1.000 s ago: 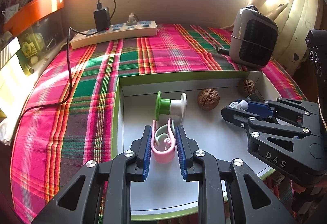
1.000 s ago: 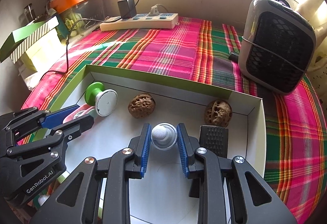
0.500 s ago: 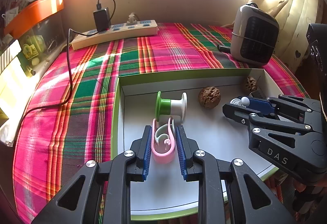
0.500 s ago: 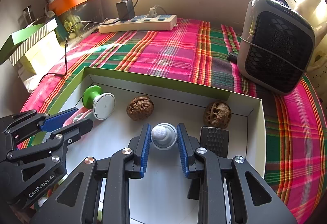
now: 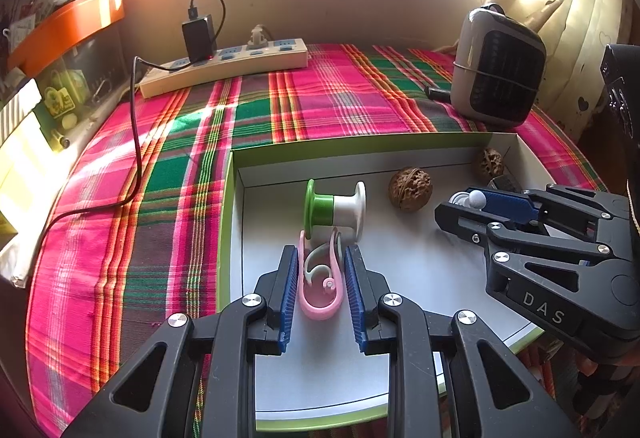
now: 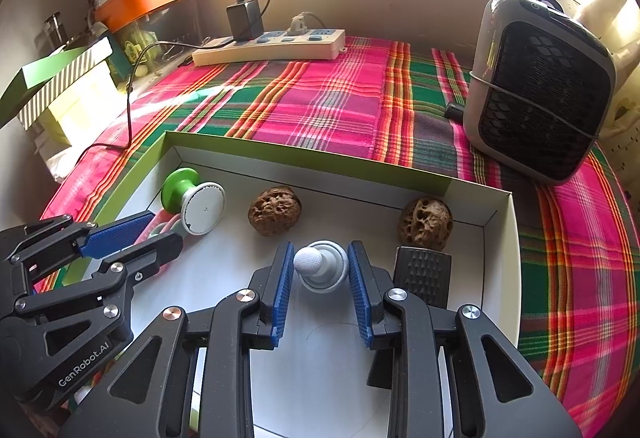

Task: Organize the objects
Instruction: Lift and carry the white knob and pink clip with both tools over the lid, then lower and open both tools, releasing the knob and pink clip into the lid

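A white box with a green rim (image 5: 230,222) sits on the plaid cloth. My left gripper (image 5: 321,258) is down on the box floor, its blue pads pressing both sides of a pink clip (image 5: 320,308) that has a pale inner piece. Just beyond the clip lies a green-and-white spool (image 5: 334,208). My right gripper (image 6: 320,254) straddles a small grey-white knob (image 6: 322,266) standing on the box floor. Its jaws are opening and a thin gap shows at the pads. Two walnuts (image 6: 274,210) (image 6: 426,224) lie behind the knob, and a black ribbed block (image 6: 422,274) lies to its right.
A grey fan heater (image 6: 540,86) stands on the cloth at the right. A power strip (image 5: 224,66) with a black charger lies at the back, and its cable (image 5: 134,142) trails down the left side. An orange shelf and striped boxes crowd the left edge.
The right pads have spread slightly away from the knob. The left gripper and pink clip hold their place, and both hands stay still.
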Demonstrator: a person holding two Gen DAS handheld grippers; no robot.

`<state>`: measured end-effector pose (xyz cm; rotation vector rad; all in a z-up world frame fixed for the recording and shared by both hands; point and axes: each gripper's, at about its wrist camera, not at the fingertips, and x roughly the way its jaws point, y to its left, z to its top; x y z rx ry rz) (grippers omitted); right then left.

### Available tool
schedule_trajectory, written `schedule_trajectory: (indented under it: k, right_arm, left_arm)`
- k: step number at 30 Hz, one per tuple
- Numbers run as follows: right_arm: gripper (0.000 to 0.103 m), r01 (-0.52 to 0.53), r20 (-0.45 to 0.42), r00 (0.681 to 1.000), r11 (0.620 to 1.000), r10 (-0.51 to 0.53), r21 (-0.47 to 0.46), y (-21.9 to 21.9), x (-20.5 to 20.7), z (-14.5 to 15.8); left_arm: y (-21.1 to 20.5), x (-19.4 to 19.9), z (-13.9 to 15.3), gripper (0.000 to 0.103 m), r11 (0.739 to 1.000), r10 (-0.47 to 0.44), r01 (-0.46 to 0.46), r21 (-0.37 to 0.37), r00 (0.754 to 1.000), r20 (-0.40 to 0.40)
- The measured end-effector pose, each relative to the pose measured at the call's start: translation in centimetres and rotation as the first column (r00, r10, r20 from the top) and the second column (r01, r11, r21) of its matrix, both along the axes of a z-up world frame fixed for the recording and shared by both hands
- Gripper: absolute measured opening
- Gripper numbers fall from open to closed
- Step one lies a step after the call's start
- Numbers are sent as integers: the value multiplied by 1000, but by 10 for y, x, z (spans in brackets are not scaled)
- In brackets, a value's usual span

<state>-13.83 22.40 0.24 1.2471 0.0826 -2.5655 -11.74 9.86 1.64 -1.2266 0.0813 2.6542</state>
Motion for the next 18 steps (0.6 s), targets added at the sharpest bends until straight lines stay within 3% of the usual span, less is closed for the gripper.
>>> schedule_trajectory:
  k: [6, 18]
  right_arm:
    - [39, -4, 1, 1000, 1000, 4, -3, 0, 1, 0]
    - [40, 3, -11, 1000, 1000, -3, -4, 2, 5, 4]
  left_arm:
    - [0, 0, 0, 24, 1000, -4, 4, -3, 1000, -2]
    - [-4, 2, 2, 31, 1000, 2, -2, 9, 1000, 4]
